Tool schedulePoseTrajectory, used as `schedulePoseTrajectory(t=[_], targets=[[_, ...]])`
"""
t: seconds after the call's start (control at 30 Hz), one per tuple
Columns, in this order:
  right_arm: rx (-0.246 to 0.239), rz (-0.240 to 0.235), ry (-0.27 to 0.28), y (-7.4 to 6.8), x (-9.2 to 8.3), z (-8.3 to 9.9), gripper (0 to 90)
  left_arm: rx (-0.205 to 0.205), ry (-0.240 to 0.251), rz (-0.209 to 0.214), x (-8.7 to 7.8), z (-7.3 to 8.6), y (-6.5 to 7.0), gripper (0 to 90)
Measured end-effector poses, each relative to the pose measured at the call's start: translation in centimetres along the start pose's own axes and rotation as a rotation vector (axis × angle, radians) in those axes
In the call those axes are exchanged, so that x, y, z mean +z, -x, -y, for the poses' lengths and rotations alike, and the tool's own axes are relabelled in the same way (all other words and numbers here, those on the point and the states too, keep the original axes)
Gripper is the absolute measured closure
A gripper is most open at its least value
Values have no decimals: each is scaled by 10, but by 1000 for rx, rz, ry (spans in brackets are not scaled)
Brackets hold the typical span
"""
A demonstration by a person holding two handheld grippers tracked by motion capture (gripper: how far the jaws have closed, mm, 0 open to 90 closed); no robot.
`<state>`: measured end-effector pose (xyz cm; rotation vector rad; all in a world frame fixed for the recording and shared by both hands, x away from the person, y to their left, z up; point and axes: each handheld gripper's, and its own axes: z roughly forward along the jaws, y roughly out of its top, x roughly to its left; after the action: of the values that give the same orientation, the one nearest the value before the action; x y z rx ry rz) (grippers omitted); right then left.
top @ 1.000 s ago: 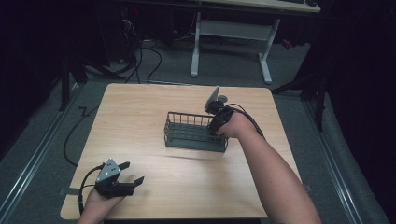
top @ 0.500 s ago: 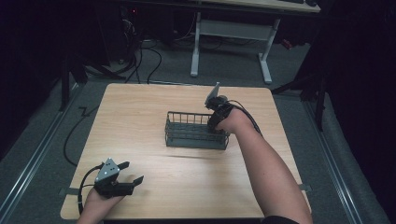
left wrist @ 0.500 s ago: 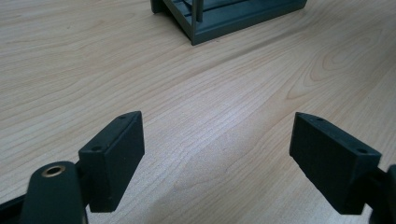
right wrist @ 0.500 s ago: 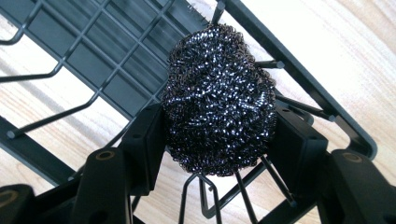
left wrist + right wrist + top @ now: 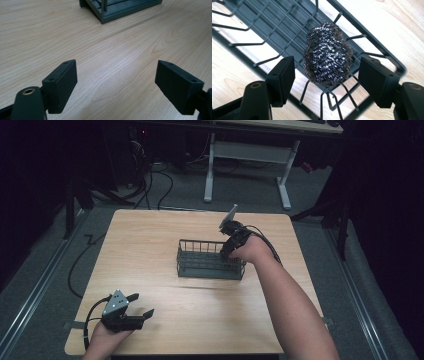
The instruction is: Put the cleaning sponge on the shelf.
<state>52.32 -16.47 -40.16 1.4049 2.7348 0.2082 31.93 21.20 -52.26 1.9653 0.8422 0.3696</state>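
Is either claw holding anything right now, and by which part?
Nothing is held. The right claw stands open around the steel wool ball in the wire basket; the left claw is open.

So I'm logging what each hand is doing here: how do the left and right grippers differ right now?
The left gripper rests low at the near left corner of the table, while the right gripper reaches into the wire basket at mid-table. The left gripper's jaws frame only bare wood; the right gripper's jaws flank a steel wool scrubber without touching it. Both are open and holding nothing.
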Motion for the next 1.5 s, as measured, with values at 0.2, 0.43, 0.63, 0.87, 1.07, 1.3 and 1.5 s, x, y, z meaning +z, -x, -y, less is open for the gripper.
schedulePoseTrajectory(t=[0.2, 0.43, 0.63, 0.87, 1.07, 1.3, 1.5], targets=[[10, 0, 40, 0, -17, 9, 315, -1, -2, -2, 0, 0, 0, 185], [-16, 6, 61, -6, -30, 20, 332, 0, -3, -3, -1, 0, 0, 185], [-37, 35, 72, -13, -33, 30, 344, 7, -3, -3, 1, 0, 1, 185], [-62, 53, 97, -19, -33, 49, 354, 16, -8, -3, 2, -1, 2, 185], [-44, 54, 134, -21, -32, 70, 349, 15, -11, -2, 3, 0, 2, 185], [-32, 69, 239, -21, -21, 106, 339, 15, -19, -4, 3, 0, 2, 184], [-3, 46, 300, -23, -9, 135, 328, 14, -22, -10, 4, 0, 3, 185]])
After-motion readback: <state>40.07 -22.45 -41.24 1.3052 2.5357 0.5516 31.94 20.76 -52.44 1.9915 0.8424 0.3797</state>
